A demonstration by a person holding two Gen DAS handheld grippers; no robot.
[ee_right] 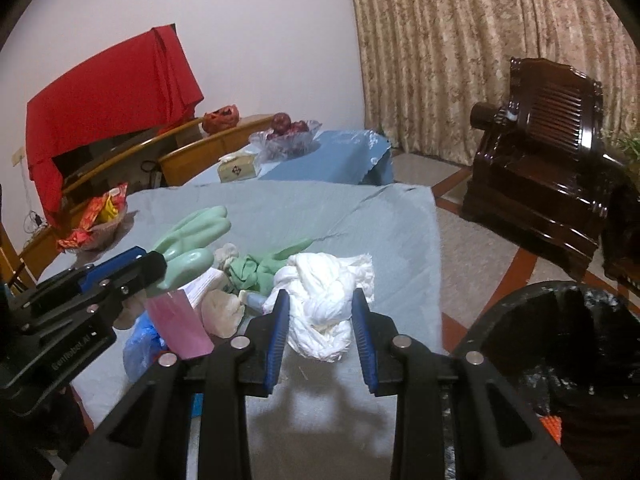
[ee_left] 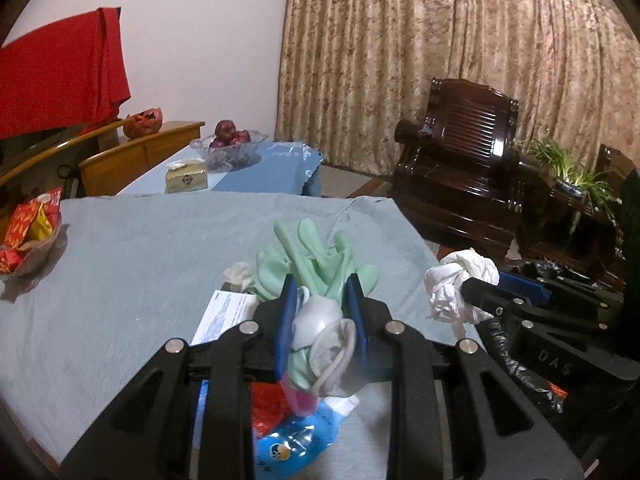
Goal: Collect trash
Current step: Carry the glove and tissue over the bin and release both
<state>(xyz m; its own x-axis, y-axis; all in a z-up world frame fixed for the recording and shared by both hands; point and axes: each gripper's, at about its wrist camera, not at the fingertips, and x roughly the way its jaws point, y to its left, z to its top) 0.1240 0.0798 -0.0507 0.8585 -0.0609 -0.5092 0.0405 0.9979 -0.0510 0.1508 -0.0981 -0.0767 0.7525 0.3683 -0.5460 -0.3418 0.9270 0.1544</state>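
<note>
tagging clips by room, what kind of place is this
Most likely a home living room: a carved dark wooden armchair, floor-length patterned curtains, and a glass bowl of apples on a cloth-covered table.

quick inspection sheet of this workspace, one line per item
surface: table under a grey-blue cloth, wrinkled.
job's things: green rubber glove and white paper wad both gripped; black-lined trash bin beside the table.
clutter: pink tube, printed paper, blue wrapper, snack basket.
grippers: left gripper shut on the glove; right gripper shut on the wad.
cables: wires by the wall.
surroundings: curtain, dark armchair, fruit bowl.
</note>
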